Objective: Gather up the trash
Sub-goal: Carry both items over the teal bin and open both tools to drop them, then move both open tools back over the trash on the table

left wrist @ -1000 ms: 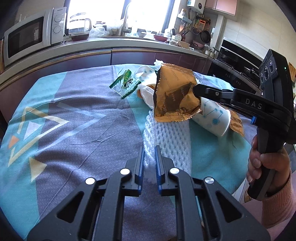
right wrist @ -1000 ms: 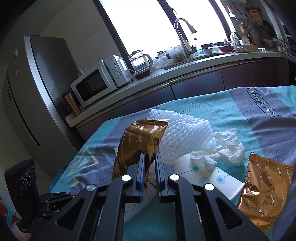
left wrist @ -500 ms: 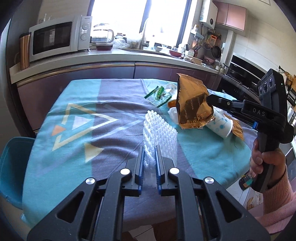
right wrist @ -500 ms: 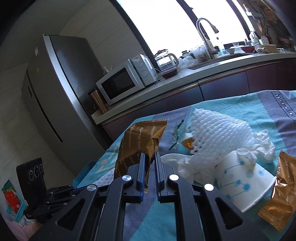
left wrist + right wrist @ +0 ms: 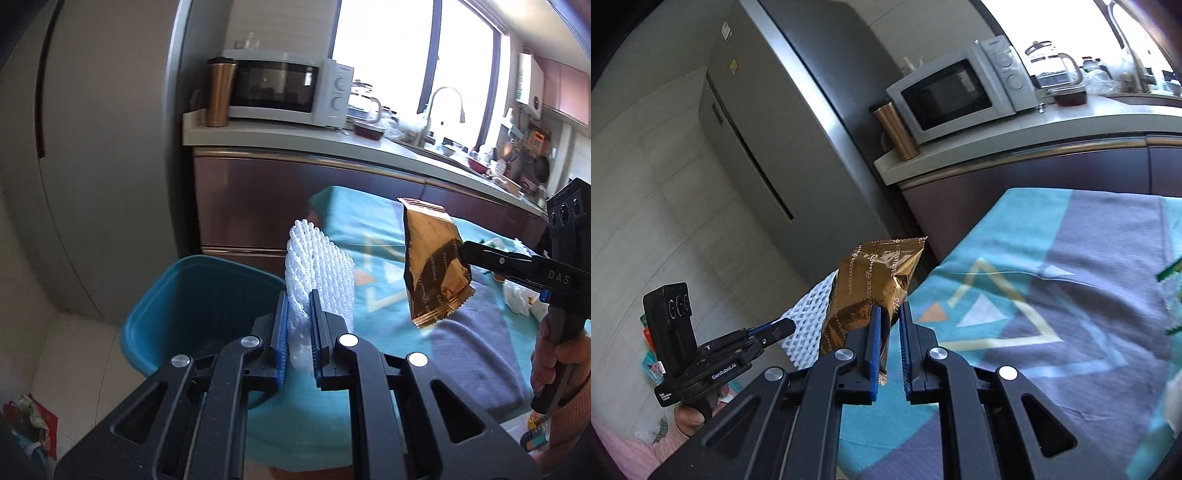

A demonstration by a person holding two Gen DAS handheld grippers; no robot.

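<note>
Transport step: the left gripper [image 5: 298,321], jaws clamped on the white foam net [image 5: 317,266], hangs at the rim of the teal bin [image 5: 166,295] beside the table [image 5: 461,332]; the right gripper [image 5: 888,332], pinching the gold wrapper [image 5: 875,284], sits over the table's edge. Next, each load likely must be centred above the bin's mouth before release; the bin's floor is hidden, and the remaining trash is cut off at right.

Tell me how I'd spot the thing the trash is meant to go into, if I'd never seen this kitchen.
Find the tall grey fridge and the counter holding the microwave. On the floor below, at the end of the table with the teal and purple cloth, stands a teal plastic bin. It is the only open-topped container down there, and the white foam net in the left gripper is held beside its rim.
</note>
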